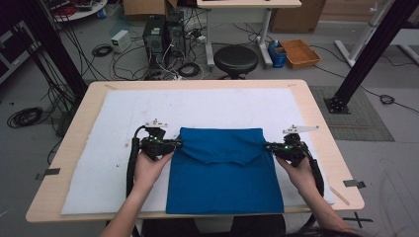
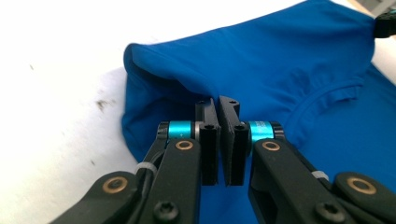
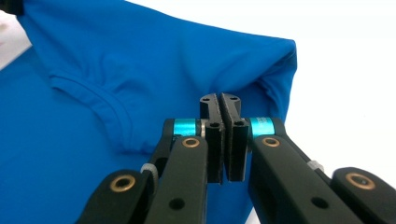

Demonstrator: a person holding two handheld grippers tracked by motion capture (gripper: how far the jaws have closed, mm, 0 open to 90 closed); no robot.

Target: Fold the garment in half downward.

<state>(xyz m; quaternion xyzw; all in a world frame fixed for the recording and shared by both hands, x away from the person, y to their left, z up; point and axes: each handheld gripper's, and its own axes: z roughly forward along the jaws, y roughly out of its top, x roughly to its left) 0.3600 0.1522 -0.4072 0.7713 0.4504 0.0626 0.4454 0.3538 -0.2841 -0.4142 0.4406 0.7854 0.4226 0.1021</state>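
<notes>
A blue shirt (image 1: 225, 170) lies on the white mat (image 1: 108, 128) covering the wooden table (image 1: 321, 118), its top part folded down so the neckline faces up. The left gripper (image 1: 177, 144) pinches the fold's left edge, jaws clamped on the cloth; the right gripper (image 1: 267, 146) is clamped likewise on the right edge. A black stool (image 1: 235, 60) stands beyond the table

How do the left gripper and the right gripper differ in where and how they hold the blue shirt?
The left gripper pinches the blue shirt at its left side edge, while the right gripper pinches the opposite, right side edge. The left gripper points toward the right across the white mat; the right gripper points left, facing it. Both are shut on the fabric at the folded-over top part, roughly level with each other.
</notes>
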